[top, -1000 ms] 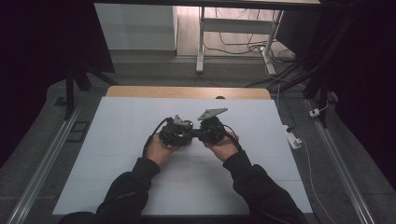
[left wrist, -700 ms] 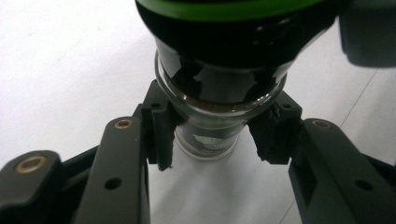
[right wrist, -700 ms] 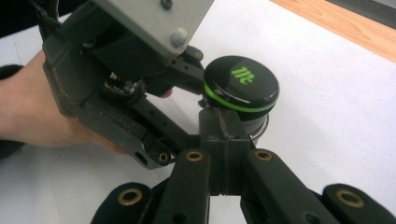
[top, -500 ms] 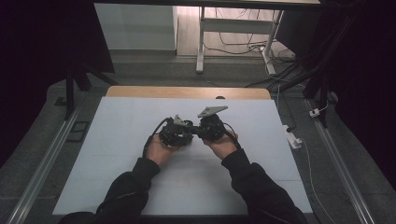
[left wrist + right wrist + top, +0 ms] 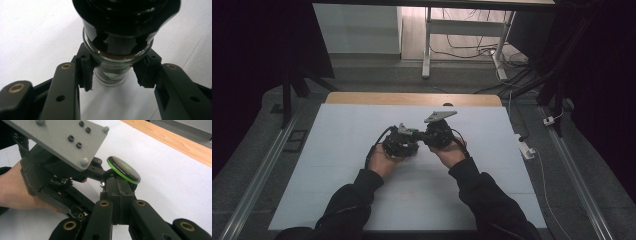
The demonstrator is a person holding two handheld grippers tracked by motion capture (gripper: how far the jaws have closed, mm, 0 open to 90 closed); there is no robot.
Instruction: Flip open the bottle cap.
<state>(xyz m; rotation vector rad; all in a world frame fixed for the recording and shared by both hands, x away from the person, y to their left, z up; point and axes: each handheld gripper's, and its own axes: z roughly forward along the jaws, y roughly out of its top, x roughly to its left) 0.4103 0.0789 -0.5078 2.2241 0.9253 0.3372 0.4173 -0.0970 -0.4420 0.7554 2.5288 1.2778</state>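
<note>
White desk [image 5: 337, 175] with a wooden far edge carries one small glass jar [image 5: 117, 47], held above its middle, with dark contents and a black lid with a green rim [image 5: 123, 170]. One left hand-held gripper [image 5: 401, 142] is clamped on the jar's body. One right hand-held gripper [image 5: 437, 134] has its jaws together at the lid; whether they grip it I cannot tell.

The high view is looking forward and down on the white table [image 5: 337, 165] from afar, while both gripper views are peering close along their jaws, sharing the black jar [image 5: 120, 50] mid-frame.
</note>
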